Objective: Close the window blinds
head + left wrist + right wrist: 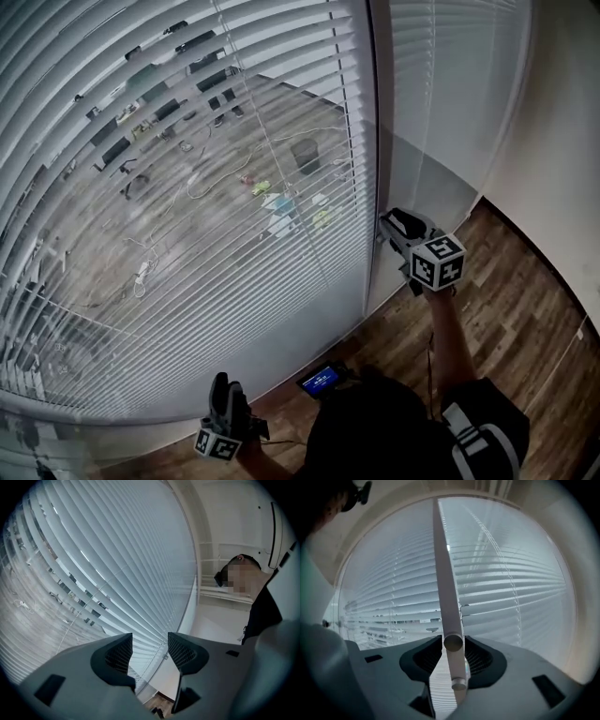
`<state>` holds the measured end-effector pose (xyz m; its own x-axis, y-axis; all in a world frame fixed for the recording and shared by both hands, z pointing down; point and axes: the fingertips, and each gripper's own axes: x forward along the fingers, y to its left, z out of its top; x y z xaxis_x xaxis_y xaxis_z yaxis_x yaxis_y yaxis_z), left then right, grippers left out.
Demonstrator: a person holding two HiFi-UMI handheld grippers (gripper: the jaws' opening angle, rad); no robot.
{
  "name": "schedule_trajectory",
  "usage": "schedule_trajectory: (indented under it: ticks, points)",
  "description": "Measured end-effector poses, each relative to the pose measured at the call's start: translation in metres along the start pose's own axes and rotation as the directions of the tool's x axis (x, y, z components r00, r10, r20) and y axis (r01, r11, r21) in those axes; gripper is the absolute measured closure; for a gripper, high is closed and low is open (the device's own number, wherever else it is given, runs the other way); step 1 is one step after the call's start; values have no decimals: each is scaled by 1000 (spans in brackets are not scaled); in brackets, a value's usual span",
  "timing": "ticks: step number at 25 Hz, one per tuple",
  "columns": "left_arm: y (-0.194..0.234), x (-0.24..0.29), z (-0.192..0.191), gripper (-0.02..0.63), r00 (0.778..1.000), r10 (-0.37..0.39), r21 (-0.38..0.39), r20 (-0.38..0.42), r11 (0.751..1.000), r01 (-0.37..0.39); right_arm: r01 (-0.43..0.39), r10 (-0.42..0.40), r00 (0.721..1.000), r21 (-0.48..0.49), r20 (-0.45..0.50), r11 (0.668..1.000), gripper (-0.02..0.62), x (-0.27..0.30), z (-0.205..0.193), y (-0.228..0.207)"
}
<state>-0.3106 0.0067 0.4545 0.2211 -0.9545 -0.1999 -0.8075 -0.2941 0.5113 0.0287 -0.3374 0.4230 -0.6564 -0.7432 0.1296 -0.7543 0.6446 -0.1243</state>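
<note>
The left gripper (149, 651) and right gripper (453, 654) are moulded in dark grey, with mesh-textured pads (117, 656) set inside the jaws. A white cube (438, 262) printed with black square markers is mounted on each. Dark clothing (375, 431) with grey-and-white bands (483, 441) is worn.

The left tool (149, 652) points up at the window blinds (117, 559), jaws apart and holding nothing, with a person (262, 616) at the right edge.

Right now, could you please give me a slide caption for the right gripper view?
Right hand-held gripper closed on the blinds' tilt wand, white slats partly open behind it.
</note>
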Motion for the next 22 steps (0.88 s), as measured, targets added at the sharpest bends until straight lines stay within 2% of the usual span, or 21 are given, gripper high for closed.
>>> schedule_trajectory:
  ticks: [2,5,8,10,13,16,18,22]
  points:
    - [0,0,1,354,1000,0,1,1,1000,0,54,-55,998,-159,-3,986,445,-2,3,3]
    - [0,0,0,354,1000,2,1,-6,1000,-2,109,-127,992,-350,-28,930,439,0,3,7]
    - [0,0,-1,354,1000,1,1,-9,1000,-1,130,-163,986,-424,-42,896,442,2,2,8]
    - [0,0,0,353,1000,2,2,-6,1000,-2,141,-179,983,-435,-47,889,466,2,1,7]
    - [2,0,0,354,1000,6,2,-3,1000,-6,138,-172,983,-377,-58,916,466,3,0,3]
    - [2,0,0,354,1000,5,1,-2,1000,-5,109,-127,990,-233,-62,966,468,3,1,1]
    - [1,0,-1,354,1000,3,0,-2,1000,-3,86,-94,994,-123,-60,989,468,3,0,0]
    - [1,2,-2,354,1000,-1,-1,-2,1000,1,28,-24,999,92,-40,995,468,3,-2,-5]
